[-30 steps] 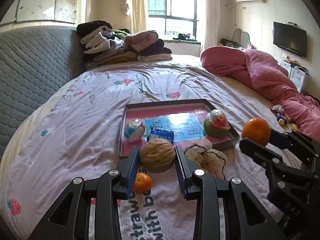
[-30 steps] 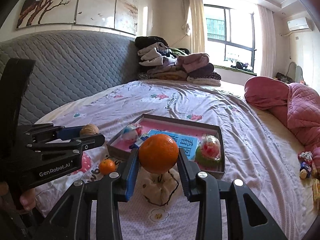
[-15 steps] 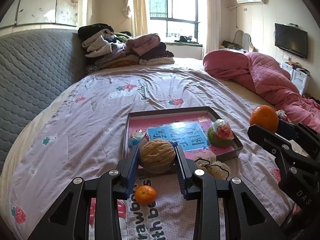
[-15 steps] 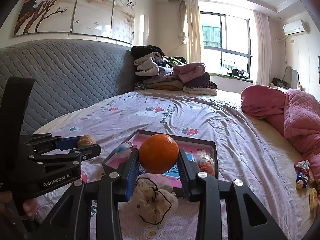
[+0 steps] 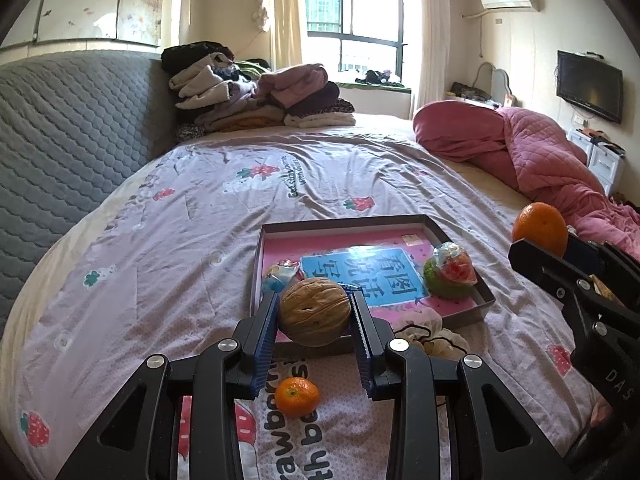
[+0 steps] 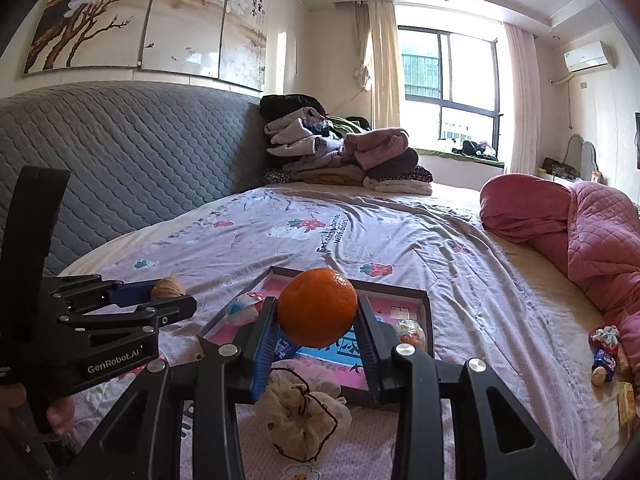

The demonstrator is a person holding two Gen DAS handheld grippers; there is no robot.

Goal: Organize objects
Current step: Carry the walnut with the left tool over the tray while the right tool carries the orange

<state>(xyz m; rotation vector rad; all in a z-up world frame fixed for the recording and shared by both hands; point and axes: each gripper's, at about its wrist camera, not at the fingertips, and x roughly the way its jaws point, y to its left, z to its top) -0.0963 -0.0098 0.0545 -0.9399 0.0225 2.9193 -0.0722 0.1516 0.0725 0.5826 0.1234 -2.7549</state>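
My left gripper (image 5: 315,316) is shut on a brown walnut (image 5: 314,311), held above the near edge of a shallow pink-lined tray (image 5: 424,222) on the bed. My right gripper (image 6: 318,322) is shut on an orange (image 6: 317,307), held above the tray (image 6: 426,308); the orange also shows at the right of the left wrist view (image 5: 540,229). The tray holds a blue card (image 5: 372,274), a wrapped green and red sweet (image 5: 450,272) and a wrapped blue sweet (image 5: 280,274). A small tangerine (image 5: 298,396) and a cream scrunchie (image 5: 426,330) lie on the sheet before the tray.
A grey quilted headboard (image 6: 120,172) runs along the left. Folded clothes (image 5: 260,96) are piled at the bed's far end. A pink quilt (image 5: 520,156) is bunched at the right. Small wrapped snacks (image 6: 604,354) lie near the right edge.
Both grippers have drawn back and risen a little from the tray, each still holding its item. The tray, tangerine and scrunchie now sit farther ahead in view.
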